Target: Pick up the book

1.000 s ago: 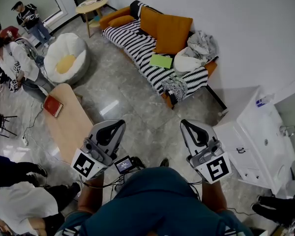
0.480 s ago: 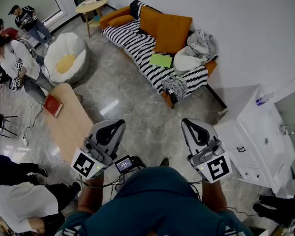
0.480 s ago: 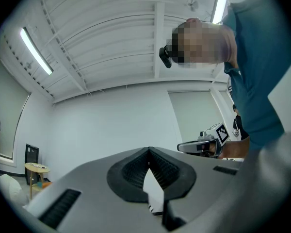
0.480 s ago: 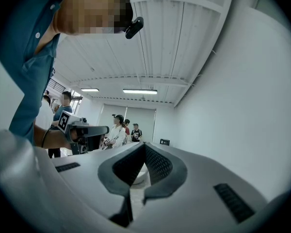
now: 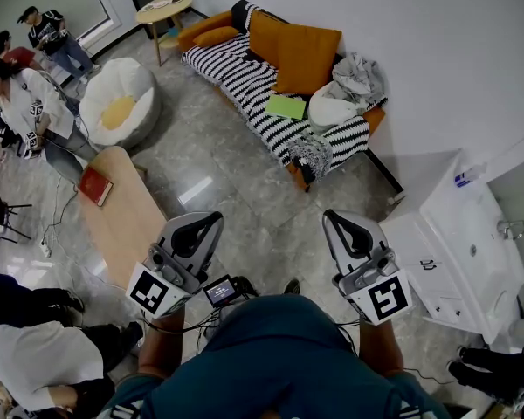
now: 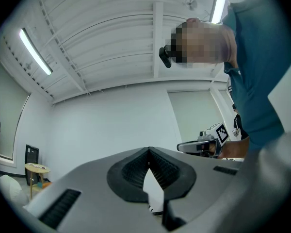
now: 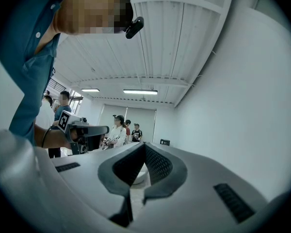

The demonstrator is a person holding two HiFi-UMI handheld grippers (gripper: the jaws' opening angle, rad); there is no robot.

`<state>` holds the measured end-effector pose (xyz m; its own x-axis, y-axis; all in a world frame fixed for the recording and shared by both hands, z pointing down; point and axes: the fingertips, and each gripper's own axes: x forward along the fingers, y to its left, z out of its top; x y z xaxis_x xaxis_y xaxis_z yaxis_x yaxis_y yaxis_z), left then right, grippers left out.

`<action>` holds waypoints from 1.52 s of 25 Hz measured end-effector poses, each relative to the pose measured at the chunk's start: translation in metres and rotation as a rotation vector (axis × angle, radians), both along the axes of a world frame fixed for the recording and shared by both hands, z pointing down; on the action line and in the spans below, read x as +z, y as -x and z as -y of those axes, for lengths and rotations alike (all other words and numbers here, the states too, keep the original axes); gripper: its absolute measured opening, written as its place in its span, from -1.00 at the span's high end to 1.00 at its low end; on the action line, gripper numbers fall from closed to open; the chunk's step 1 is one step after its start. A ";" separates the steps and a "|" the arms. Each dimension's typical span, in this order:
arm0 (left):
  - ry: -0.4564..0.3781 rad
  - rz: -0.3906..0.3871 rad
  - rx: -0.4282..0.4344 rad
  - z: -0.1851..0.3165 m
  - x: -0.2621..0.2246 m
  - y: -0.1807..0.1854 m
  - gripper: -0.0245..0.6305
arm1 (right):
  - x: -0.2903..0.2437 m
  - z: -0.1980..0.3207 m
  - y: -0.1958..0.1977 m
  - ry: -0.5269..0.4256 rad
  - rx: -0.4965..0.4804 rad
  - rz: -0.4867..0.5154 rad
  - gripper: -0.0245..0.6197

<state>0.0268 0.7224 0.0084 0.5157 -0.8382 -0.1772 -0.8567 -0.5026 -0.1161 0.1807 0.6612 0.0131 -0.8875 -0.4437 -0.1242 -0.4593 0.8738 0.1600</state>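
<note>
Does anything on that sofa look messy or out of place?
Yes. A crumpled heap of white and grey cloth is piled at the near end of the sofa, and the striped cover sags bunched over the front edge there. A flat green item lies loose on the seat. Nothing looks spilled or broken.

The book (image 5: 94, 187) is red, on a pale wooden table (image 5: 131, 230); the sofa (image 5: 236, 72) has black-and-white stripes, and its cushions (image 5: 306, 58) are orange; a folder (image 5: 286, 107) on its seat is bright green; the beanbag (image 5: 113, 85) is white with a yellow centre; the floor (image 5: 218, 160) is marbled grey; the left gripper (image 5: 211, 221) and right gripper (image 5: 329, 219) are grey, their cubes patterned in black-and-white squares; the person's shirt (image 5: 271, 356) is teal.
</note>
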 end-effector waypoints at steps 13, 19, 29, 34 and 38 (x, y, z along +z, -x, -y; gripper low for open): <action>-0.053 0.011 -0.029 0.011 -0.012 -0.028 0.92 | 0.001 0.012 -0.027 0.020 -0.024 0.024 0.89; -0.049 0.023 -0.044 0.024 -0.007 -0.052 0.92 | 0.005 0.029 -0.053 0.022 -0.021 0.038 0.89; 0.016 0.020 -0.022 0.062 0.007 -0.027 0.92 | 0.014 0.062 -0.036 0.070 0.014 0.021 0.89; -0.005 0.033 0.035 0.106 0.003 0.008 0.92 | -0.001 0.091 -0.003 -0.027 0.036 0.008 0.89; -0.023 0.007 0.058 0.134 0.002 0.034 0.92 | 0.000 0.114 0.022 -0.015 0.063 -0.021 0.89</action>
